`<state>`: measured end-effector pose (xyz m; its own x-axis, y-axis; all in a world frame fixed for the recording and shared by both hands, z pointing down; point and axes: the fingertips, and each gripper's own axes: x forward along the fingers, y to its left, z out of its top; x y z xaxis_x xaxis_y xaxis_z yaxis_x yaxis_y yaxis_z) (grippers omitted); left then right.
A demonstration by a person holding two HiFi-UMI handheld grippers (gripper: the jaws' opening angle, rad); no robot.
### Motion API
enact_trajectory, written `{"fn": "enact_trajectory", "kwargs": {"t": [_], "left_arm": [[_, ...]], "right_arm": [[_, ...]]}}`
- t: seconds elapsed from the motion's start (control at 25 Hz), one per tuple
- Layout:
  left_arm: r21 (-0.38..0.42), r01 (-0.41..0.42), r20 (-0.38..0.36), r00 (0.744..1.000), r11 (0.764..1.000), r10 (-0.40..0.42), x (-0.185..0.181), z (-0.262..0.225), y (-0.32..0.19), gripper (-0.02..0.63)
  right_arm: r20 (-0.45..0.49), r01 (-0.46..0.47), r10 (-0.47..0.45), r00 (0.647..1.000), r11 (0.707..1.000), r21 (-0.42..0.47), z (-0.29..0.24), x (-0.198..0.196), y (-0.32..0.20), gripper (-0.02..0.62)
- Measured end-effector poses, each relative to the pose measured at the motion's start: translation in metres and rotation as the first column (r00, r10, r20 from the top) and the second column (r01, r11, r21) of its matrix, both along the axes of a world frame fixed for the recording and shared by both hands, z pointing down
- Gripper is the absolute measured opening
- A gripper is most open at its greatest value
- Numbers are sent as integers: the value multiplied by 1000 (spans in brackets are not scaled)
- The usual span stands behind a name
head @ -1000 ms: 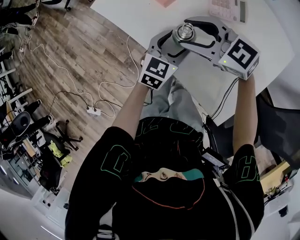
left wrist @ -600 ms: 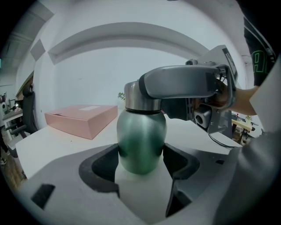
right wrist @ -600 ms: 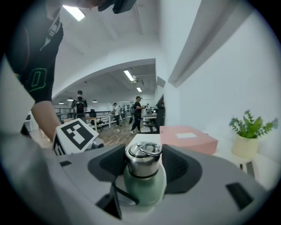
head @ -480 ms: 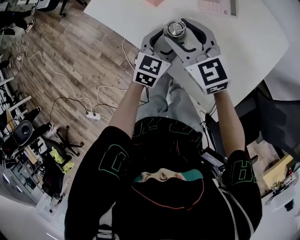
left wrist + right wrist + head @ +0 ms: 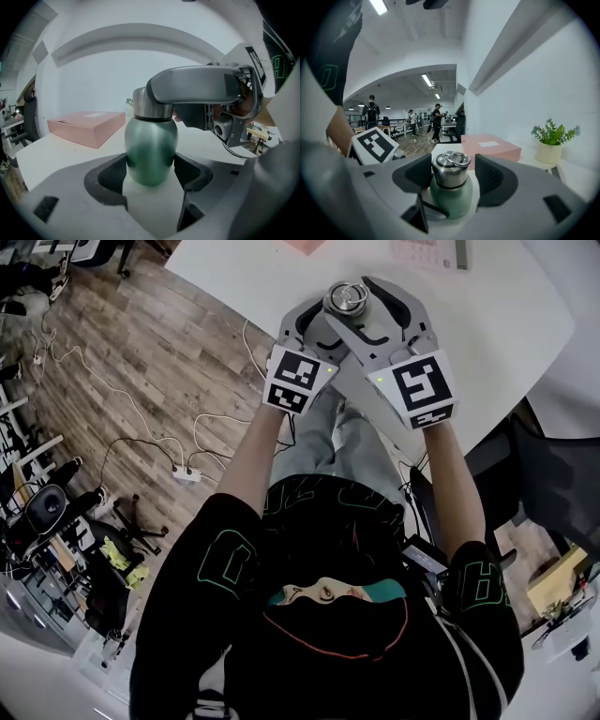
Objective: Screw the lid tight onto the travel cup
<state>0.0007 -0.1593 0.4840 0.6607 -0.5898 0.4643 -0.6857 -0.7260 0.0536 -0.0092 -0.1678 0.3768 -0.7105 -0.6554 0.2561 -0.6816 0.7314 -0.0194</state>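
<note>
Between left fingers (image 5: 110,176): travel cup (image 5: 151,145), pinched; right fingers (image 5: 494,180) (just opening) spread around lid (image 5: 450,171).

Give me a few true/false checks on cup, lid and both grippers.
1. The left gripper grips the cup by its green body. True.
2. The right gripper is clamped on the lid. False: its jaws stand apart round the lid, with a gap at one pad; they have just been opening.
3. The lid lies on the table beside the cup. False: it sits on top of the cup.
4. A pink box lies on the table behind the cup. True.
</note>
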Motion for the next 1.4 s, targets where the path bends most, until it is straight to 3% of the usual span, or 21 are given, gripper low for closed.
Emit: {"fn": "enact_trajectory", "kwargs": {"t": [0.24, 0.52, 0.64, 0.76, 0.88, 1.04, 1.24, 1.4], "left_arm": [[5, 1, 0, 1000, 1000, -1, 0, -2, 0, 327], [6, -1, -1, 1000, 1000, 1, 1, -4, 2, 327], [4, -2, -2, 1000, 1000, 2, 2, -5, 2, 327], [4, -2, -3, 1000, 1000, 2, 1, -4, 2, 327], [7, -1, -1, 1000, 1000, 1, 1, -3, 1, 327], [5, -1, -1, 1000, 1000, 1, 2, -3, 1, 327], [8, 1, 3, 1000, 1000, -1, 0, -2, 1, 327], [9, 3, 6, 1000, 1000, -3, -1, -2, -1, 327]], "right_arm": [[-7, 196, -196, 981, 981, 9, -7, 4, 3, 304], [-56, 476, -480, 875, 877, -65, -2, -5, 14, 302], [-54, 527, -533, 845, 845, -86, 3, -8, 15, 299], [-41, 535, -542, 839, 838, -108, 5, -8, 13, 250], [-57, 512, -520, 853, 852, -107, 7, -7, 12, 250], [-38, 414, -416, 908, 909, -55, 5, -8, 8, 250], [-24, 185, -186, 982, 983, -16, 7, -7, 4, 252], [-1, -30, 30, 1000, 999, 14, 8, -5, 1, 252]]}}
